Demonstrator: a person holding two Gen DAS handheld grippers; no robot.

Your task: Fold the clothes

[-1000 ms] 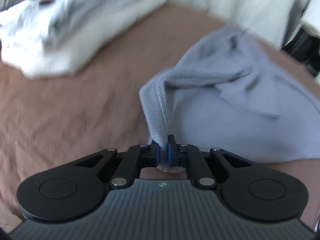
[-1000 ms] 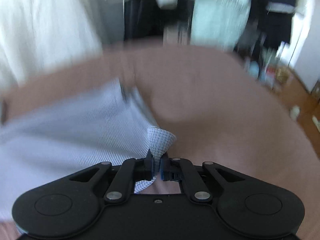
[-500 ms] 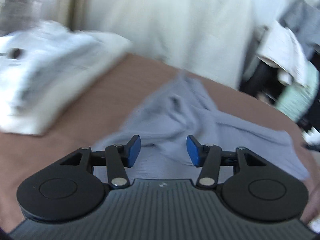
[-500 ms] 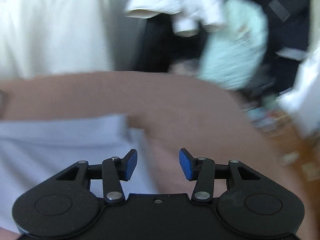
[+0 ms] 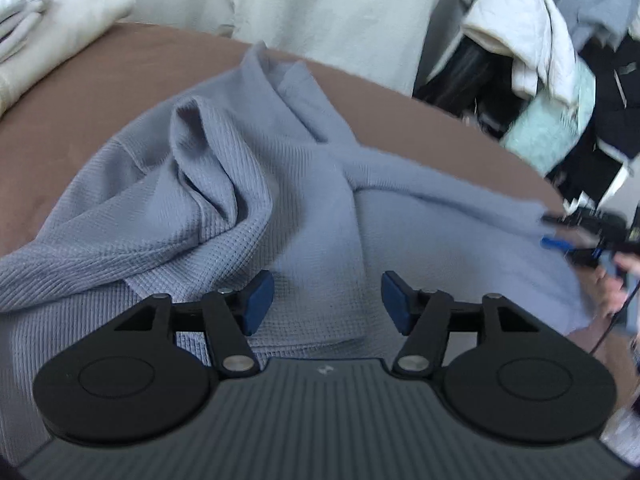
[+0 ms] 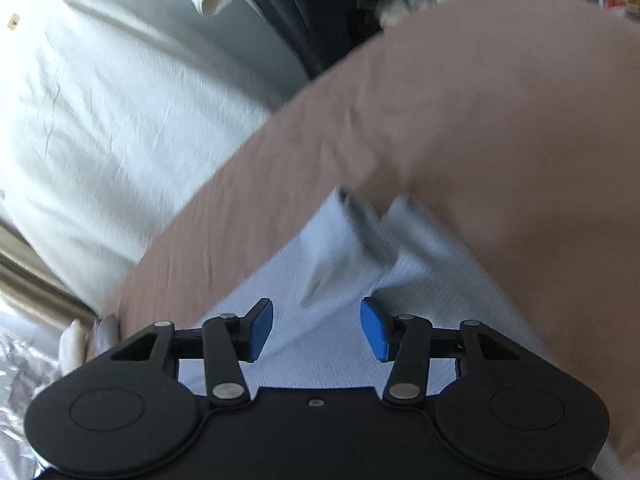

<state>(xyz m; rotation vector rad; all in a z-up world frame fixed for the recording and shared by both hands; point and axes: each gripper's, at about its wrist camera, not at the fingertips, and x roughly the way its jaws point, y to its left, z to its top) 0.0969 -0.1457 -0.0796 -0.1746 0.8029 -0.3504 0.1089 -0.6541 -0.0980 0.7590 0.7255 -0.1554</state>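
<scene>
A wide brown cloth-covered bed (image 5: 120,80) is seen under everything, smooth and a little creased. On it a soft blue-grey waffle-knit top (image 5: 248,184) is spread out, with tiny squares in the knit. It is partly laid over itself, but big lumpy bunches and a twisted sleeve are left in the middle, so the folding is judged only part done; flattening and neat folds are still needed. A stack of folded white clothes (image 5: 52,28) is kept at the far left. The left gripper (image 5: 327,307) is held wide open above the top, nothing pinched. The right gripper (image 6: 317,329) is also spread open and empty, over the top's edge.
</scene>
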